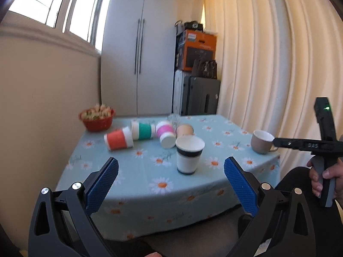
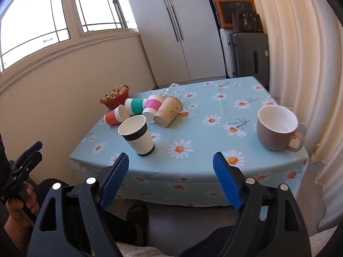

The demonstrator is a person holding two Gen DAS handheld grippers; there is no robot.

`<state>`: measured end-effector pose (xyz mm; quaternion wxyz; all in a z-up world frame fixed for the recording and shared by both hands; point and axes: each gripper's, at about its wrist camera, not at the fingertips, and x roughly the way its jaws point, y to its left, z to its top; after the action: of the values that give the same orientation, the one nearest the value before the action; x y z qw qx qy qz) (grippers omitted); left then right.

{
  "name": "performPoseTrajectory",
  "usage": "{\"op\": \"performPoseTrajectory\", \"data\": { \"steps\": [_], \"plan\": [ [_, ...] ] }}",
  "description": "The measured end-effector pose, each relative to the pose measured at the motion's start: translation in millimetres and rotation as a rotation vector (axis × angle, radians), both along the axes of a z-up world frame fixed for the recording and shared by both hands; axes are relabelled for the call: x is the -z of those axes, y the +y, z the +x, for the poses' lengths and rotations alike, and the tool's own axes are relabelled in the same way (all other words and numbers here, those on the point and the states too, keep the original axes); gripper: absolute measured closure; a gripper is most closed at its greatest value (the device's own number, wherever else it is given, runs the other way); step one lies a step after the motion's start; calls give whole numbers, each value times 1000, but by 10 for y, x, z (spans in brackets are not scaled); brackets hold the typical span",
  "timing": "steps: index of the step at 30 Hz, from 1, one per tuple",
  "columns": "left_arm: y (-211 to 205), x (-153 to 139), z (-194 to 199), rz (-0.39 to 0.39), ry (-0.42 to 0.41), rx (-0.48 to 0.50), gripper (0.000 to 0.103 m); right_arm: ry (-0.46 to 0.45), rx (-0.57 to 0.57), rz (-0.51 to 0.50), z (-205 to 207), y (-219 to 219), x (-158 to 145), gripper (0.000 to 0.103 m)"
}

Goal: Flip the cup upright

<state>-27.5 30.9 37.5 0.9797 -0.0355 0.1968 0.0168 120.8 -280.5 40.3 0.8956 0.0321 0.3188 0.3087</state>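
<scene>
While both grippers, left gripper [image 1: 171, 168] and right gripper [image 2: 171, 162], hang released off the tabletop's [image 2: 214, 128] near edge, choose a toppled cup [image 2: 167, 111] mid-tabletop; grip its side wall gently, since paper crushes.

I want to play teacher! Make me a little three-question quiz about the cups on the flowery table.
1. True or false: the black-banded cup stands upright.
2. How many paper cups lie on their sides behind it?
3. Which gripper is nearer the mug: A left gripper, B right gripper?

Key:
1. True; its open mouth faces up.
2. Four: the red cup, green cup, pink cup and tan cup.
3. B; the mug sits at the table's right end, and both grippers are open and hold nothing.
</scene>
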Motion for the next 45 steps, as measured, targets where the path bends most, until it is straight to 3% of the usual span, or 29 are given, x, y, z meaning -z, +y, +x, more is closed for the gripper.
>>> {"op": "performPoseTrajectory", "data": {
  "steps": [14, 45],
  "plan": [
    [-30, 79, 4, 14, 68, -11, 7, -127, 48, -80, -301, 31, -61, 18],
    [-16, 129, 102, -26, 105, -24, 7, -115, 12, -144, -282, 247, 28, 15]
  ]
}}
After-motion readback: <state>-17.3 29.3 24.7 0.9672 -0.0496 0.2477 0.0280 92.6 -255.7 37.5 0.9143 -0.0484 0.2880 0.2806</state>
